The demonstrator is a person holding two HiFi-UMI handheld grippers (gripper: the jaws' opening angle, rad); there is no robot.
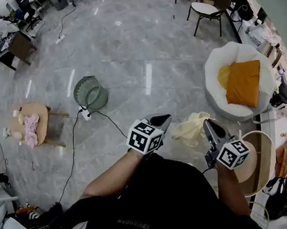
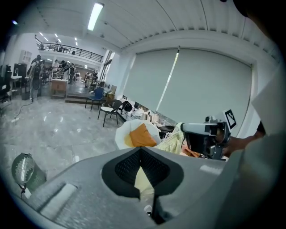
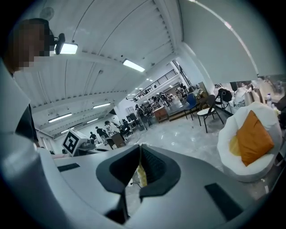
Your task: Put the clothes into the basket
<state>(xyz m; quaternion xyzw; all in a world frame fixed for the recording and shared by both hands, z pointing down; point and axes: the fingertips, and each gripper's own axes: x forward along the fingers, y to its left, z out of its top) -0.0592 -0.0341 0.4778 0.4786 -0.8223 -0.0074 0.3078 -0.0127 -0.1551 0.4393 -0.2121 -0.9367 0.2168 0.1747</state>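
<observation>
Head view shows the pale yellow garment (image 1: pixel 189 129) hanging in the air above the marble floor (image 1: pixel 124 51), strung between the left hand-held gripper (image 1: pixel 162 119) and the right hand-held gripper (image 1: pixel 207 124). Each hand-held gripper is clenched on a part of the cloth. The left gripper view shows yellow fabric pinched between the closed pads, and the right gripper view shows a thin yellow fold caught the same way. Gripping it at two places likely keeps the garment spread and off the floor, so it can be carried without dragging. What appears to be the basket (image 1: pixel 273 158), a round light-rimmed tub, sits just beside the right hand-held gripper at the person's right, so the cloth seems to be on its way there, not yet over the opening. A white beanbag (image 1: pixel 216 70) with an orange cushion (image 1: pixel 244 83) lies beyond. A pink cloth (image 1: pixel 31 129) rests on a small round bench (image 1: pixel 41 112) well apart to the left, probably another piece to fetch.
</observation>
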